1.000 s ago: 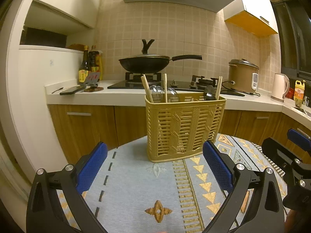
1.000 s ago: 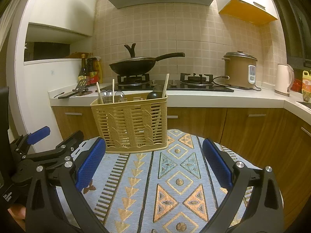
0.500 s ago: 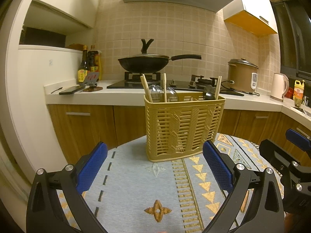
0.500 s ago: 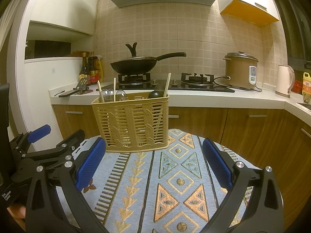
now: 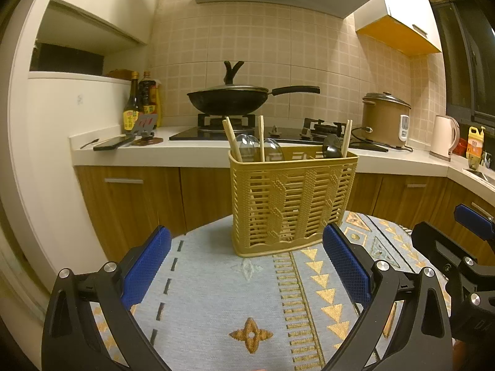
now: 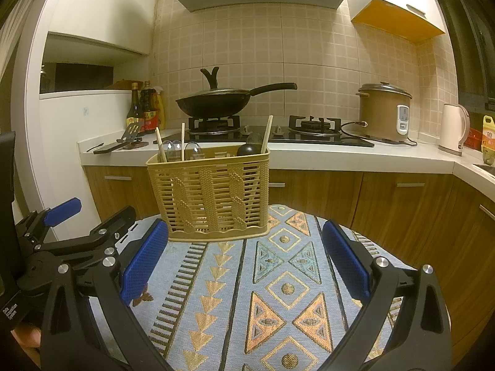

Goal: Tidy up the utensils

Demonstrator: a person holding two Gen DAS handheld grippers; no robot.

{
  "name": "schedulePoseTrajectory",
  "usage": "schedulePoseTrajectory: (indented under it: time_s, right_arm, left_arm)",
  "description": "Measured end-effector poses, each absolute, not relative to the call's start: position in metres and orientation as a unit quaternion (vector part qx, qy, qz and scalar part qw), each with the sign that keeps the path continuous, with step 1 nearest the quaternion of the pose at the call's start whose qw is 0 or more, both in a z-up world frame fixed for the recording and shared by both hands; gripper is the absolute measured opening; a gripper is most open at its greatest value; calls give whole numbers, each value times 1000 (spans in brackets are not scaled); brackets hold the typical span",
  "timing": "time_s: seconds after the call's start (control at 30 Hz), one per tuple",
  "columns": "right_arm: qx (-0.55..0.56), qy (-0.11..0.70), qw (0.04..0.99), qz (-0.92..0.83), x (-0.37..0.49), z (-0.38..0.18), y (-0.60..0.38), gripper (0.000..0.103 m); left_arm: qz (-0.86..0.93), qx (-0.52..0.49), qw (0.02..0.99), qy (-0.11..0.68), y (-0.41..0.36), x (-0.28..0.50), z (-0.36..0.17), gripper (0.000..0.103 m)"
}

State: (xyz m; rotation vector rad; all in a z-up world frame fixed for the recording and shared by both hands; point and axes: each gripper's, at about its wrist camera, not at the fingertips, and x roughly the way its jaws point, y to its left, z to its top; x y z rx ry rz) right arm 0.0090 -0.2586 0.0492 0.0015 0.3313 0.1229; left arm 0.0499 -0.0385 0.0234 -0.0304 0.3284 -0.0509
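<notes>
Table [image 5: 216, 293] with patterned cloth; basket [image 5: 292, 204] upright at far edge, long side facing. Left claw [image 5: 247, 273] wide, empty, basket just right of dead ahead. Right claw [image 6: 244, 270] wide, empty, basket ahead-left. Chopsticks [image 5: 232, 139], spoons [image 5: 247, 148] upright inside, left end.

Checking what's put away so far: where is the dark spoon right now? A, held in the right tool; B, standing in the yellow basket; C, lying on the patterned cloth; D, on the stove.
B: the dark spoon stands inside the yellow basket beside a chopstick; both tools are open and hold nothing.
</notes>
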Motion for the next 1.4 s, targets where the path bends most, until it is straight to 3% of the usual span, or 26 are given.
schedulePoseTrajectory:
  time_s: [1.4]
  right_arm:
    - [0,165,984,62,9,49,-259,95]
  left_arm:
    - [-28,-21,986,163,-37,51,23,96]
